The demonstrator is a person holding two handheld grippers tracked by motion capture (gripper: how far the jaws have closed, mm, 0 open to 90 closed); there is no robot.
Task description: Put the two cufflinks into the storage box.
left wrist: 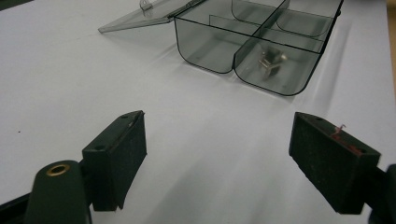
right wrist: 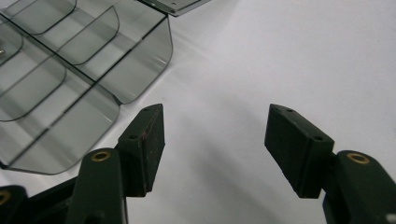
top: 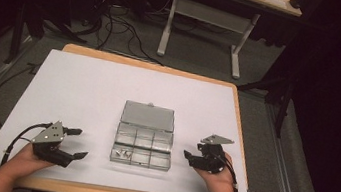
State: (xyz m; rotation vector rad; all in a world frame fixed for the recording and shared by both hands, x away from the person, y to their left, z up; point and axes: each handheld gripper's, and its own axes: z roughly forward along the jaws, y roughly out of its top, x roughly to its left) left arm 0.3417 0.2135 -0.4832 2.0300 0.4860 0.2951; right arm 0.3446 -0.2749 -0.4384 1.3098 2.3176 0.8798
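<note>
Compartment box [top: 143,143] open on white table [top: 83,94]; desk [top: 230,13] behind.

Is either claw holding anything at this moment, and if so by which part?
Nothing is held. The left claw and right claw both stand open over the bare table, on either side of the open compartment box.

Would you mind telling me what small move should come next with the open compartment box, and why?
Probably the right gripper should ease toward the clear box. Its lid lies open, small metal parts sit in one near corner compartment, both grippers are open and hold nothing, and the right one sits closest to the box's side.
</note>
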